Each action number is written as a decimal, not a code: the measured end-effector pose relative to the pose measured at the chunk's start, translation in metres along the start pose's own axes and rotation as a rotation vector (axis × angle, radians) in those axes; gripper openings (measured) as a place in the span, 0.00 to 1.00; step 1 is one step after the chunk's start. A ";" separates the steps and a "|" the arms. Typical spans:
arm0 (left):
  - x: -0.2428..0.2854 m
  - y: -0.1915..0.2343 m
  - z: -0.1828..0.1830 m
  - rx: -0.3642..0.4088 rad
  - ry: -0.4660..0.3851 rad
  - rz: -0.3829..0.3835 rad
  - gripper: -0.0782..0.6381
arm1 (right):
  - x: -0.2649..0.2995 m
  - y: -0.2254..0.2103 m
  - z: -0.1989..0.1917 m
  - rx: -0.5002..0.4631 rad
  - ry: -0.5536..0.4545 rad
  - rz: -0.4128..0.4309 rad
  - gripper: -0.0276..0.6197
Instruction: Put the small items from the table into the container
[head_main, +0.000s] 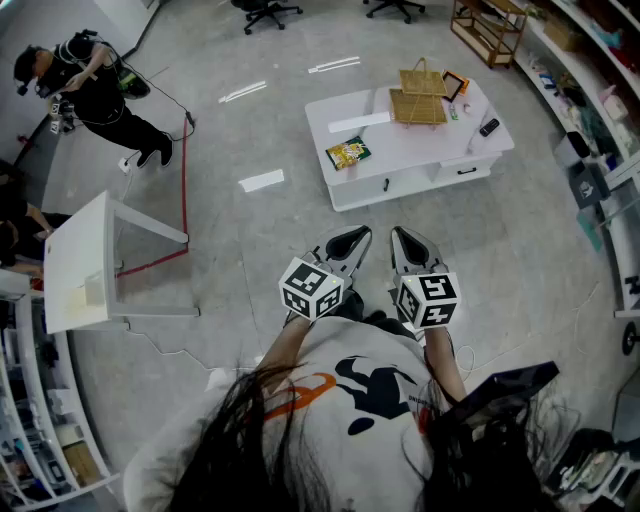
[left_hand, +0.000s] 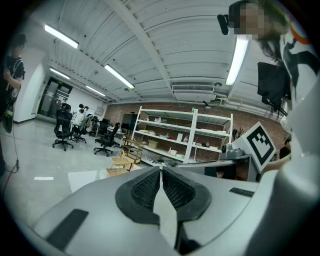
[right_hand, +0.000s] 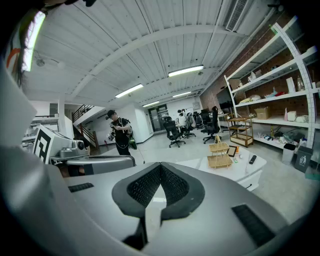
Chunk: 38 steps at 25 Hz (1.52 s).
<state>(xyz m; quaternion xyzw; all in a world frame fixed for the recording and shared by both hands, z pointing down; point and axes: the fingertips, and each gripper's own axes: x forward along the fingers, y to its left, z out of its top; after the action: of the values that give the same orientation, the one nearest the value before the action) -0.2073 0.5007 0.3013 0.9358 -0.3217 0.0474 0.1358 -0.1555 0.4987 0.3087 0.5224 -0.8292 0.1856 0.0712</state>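
Head view places the wicker container (head_main: 421, 94) at the far end of the low white table (head_main: 400, 150), at about one o'clock from the grippers and well apart from them. A yellow snack packet (head_main: 348, 153) lies toward the table's eight o'clock corner, and a black remote (head_main: 489, 127) lies at four o'clock from the container. A pale strip (head_main: 358, 122) rests just at nine o'clock of the container. Only this view shows the packet.

The left gripper (head_main: 355, 240) and right gripper (head_main: 403, 240) hang side by side over bare floor, both pointing toward twelve o'clock. Each carries its marker cube (head_main: 312, 288) close to the person's chest.

The right gripper view shows its jaws pressed together with nothing between them. The container (right_hand: 220, 155) and remote (right_hand: 252, 159) sit at two o'clock beyond the tips, and a standing person (right_hand: 120, 132) is at eleven o'clock.

The left gripper view likewise shows padded jaws closed tip to tip and empty. The container (left_hand: 121, 162) is small at ten o'clock, and white shelving (left_hand: 185, 137) and office chairs (left_hand: 64, 131) stand behind it, which the head view barely catches.

In the head view a red cable (head_main: 184, 190) trails across the floor at ten o'clock, beside a second white table (head_main: 85, 270).
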 end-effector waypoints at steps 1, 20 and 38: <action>0.001 -0.001 0.000 0.002 -0.002 -0.001 0.12 | 0.000 0.000 0.000 -0.003 0.000 0.002 0.07; 0.004 0.007 -0.004 -0.028 -0.010 0.043 0.12 | 0.006 -0.013 -0.010 -0.021 0.030 0.019 0.07; 0.047 0.092 -0.006 -0.091 0.024 0.065 0.12 | 0.094 -0.042 -0.004 0.004 0.100 0.033 0.07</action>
<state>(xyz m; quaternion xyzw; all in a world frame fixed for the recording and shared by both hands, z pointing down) -0.2272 0.4051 0.3355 0.9171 -0.3522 0.0483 0.1803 -0.1604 0.4047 0.3514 0.4990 -0.8327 0.2142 0.1082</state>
